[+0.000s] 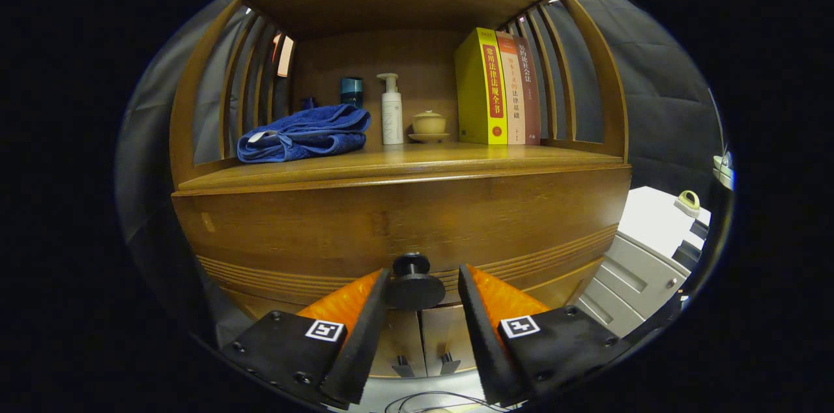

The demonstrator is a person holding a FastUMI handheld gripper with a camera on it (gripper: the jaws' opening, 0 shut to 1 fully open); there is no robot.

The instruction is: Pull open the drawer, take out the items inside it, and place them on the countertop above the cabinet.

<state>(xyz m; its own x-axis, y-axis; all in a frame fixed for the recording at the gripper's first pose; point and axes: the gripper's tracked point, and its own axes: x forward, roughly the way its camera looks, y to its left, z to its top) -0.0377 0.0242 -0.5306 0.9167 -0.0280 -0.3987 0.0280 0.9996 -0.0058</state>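
The tongs point(422, 283) are standing apart, straddling the dark round knob point(413, 281) on the closed drawer front point(391, 217); the left finger is at or nearly at the knob's disc, while the right finger is showing a clear gap. The drawer is sitting just under the desk point(404, 162), which is carrying a folded blue towel point(303, 133) at the left, a white pump bottle point(391, 110), a small lidded cup on a saucer point(429, 125) and upright books point(498, 87) at the right. To do this well, I judge the fingers should be closing squarely behind the knob's wide disc, centred, then drawing straight toward the near side, level, without twisting. Whatever is lying inside is hidden.
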